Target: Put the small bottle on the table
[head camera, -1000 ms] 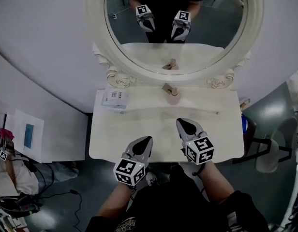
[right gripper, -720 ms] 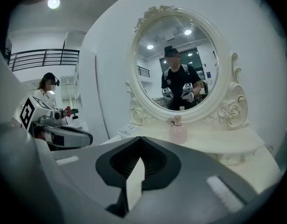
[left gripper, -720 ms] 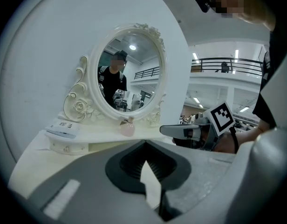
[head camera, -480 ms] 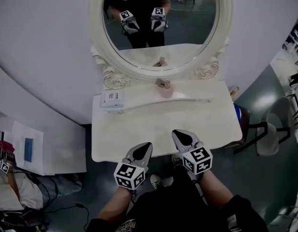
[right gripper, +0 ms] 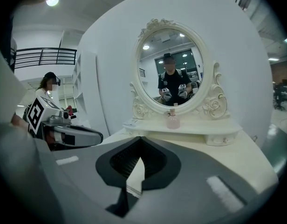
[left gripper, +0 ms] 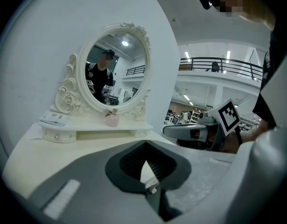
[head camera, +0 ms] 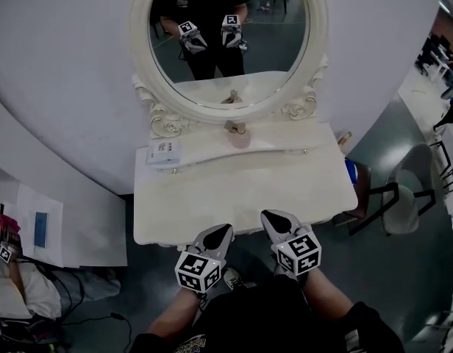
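Fingers of the left gripper (head camera: 222, 229) are pressed together tip to tip, and the left gripper view shows nothing caught between the dark ribbed pads. The right gripper (head camera: 273, 216) is likewise closed on nothing, its 2 jaws meeting in a point in the right gripper view. Both grippers hang in the air on the side of the cream dressing table (head camera: 234, 190) farthest from the oval white mirror with carved rose scrolls (head camera: 140, 50), just off the table's near edge, side by side and apart from each other, touching neither the table nor anything on it. Each points towards the mirror and tilts slightly down.

The small rounded pink bottle with a pale cap (head camera: 240, 135) stands upright on the table's raised back shelf, directly at the foot of the mirror and near its middle. It is well apart from both grippers. Only the table's flat top lies between the grippers and that shelf.

A flat white box with small print (head camera: 162, 151) lies on the same shelf, below the mirror's left scroll. The mirror's glass reflects the person with the 2 grippers, and the bottle's cap. Off to the mirror's right, past the table's end, stands a pale chair on dark legs (head camera: 403, 197). White paper sheets (head camera: 39, 226) lie low on the mirror's left.
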Demonstrator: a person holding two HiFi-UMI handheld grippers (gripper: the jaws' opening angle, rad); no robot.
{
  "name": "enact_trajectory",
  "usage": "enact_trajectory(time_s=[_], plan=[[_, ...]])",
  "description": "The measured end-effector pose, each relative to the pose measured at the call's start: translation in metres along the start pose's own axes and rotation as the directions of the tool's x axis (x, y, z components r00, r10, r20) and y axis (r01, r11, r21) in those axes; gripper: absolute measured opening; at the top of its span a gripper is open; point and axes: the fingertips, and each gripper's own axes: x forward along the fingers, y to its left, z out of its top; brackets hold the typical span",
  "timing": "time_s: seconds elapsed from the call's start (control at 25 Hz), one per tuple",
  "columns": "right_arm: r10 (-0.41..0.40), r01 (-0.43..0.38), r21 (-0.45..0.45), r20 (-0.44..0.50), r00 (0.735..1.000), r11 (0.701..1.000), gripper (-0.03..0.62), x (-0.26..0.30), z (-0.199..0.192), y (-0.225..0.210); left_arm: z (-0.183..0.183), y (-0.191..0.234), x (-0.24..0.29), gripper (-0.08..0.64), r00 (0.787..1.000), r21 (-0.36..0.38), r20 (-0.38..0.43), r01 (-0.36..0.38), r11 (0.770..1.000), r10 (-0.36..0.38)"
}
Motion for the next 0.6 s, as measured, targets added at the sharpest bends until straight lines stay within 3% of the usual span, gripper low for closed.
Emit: enact_trajectory(time_s=[0.6], plan=[[0.131,-0.133,-0.041,-0.034,0.991,0.99,0.028,-0.058,-0.019,-0.05,-0.012,-0.077,0.044,0.0,0.994,-0.04,0.032,-0.107,0.993,0.108]])
